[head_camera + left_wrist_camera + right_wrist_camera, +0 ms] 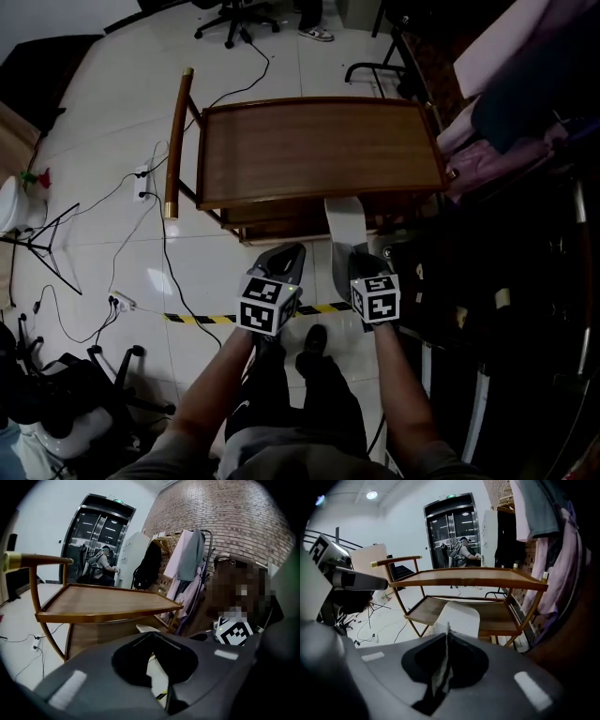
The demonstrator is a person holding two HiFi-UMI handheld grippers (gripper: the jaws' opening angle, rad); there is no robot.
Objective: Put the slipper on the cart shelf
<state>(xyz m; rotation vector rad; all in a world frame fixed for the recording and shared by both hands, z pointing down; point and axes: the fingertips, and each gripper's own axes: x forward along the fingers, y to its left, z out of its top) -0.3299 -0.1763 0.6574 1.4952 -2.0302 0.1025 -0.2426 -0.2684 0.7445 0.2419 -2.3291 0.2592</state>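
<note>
A white slipper [344, 223] hangs from my right gripper [362, 255], which is shut on its near edge. The slipper's far end reaches under the top of the wooden cart [319, 150]. In the right gripper view the slipper [457, 617] stands just above the jaws [447, 635], in front of the cart's lower shelf [506, 613]. My left gripper [285, 253] is level with it on the left, shut and holding nothing. In the left gripper view its jaws [151, 634] meet at the tip, with the slipper [147, 628] and the cart top [103, 599] beyond.
Cables and a power strip [122, 302] lie on the tiled floor to the left, beside a tripod leg [42, 248]. Yellow-black tape [202, 319] crosses the floor near the person's feet. A rack of hanging clothes [525, 122] crowds the right side. An office chair [239, 17] stands beyond the cart.
</note>
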